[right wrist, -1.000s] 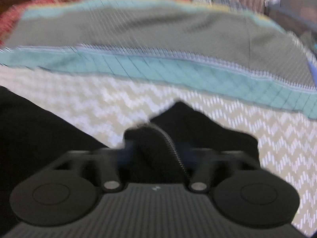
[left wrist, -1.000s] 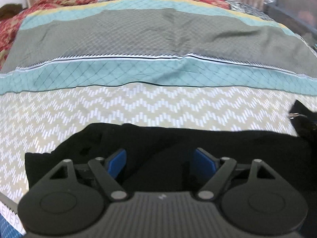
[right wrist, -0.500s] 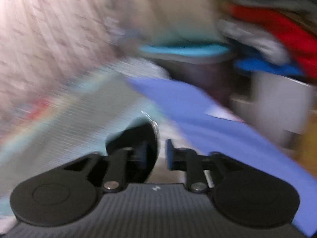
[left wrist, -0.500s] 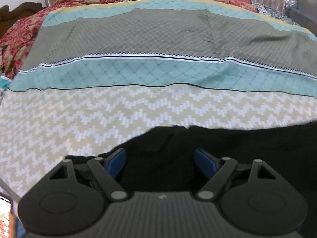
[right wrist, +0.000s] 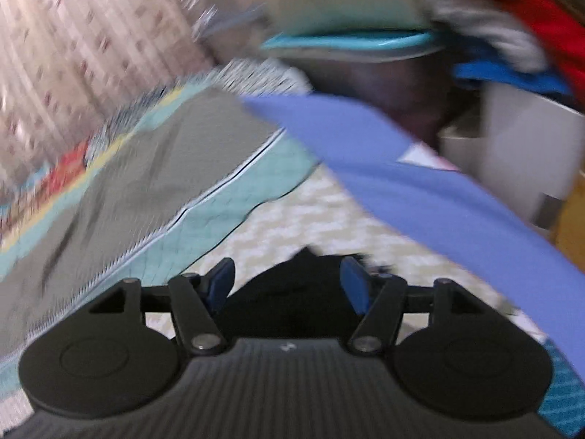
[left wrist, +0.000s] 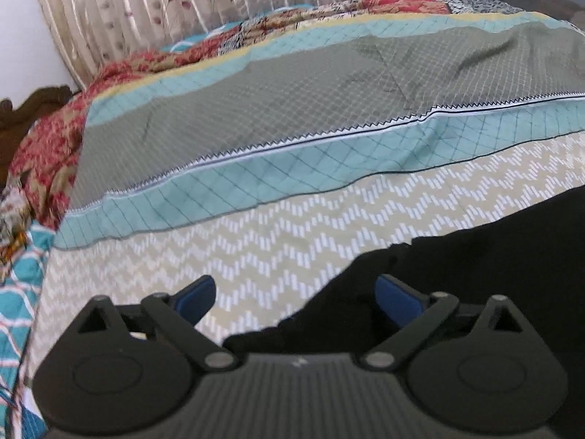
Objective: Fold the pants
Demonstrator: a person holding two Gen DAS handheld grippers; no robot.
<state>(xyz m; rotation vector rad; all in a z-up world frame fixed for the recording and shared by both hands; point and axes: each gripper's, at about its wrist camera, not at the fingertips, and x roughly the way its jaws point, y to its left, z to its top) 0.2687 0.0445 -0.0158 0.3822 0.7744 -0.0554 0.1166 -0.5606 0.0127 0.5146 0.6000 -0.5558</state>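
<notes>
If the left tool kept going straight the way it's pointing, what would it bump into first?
Probably the bedspread. The left tool has just been opening, nothing gripped, and it tilts down at the bed. The edge of the black pants lies under its right finger, so it might catch that first; depth is unclear.

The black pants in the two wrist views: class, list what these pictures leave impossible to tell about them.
- Left wrist view: the black pants run off the right edge and under the left gripper, so their full shape and fold are hidden.
- Right wrist view: motion blur smears everything; only a dark tip shows beyond the right gripper, the body hiding the rest.
- Waistband or leg end: cannot tell in either view.
</notes>
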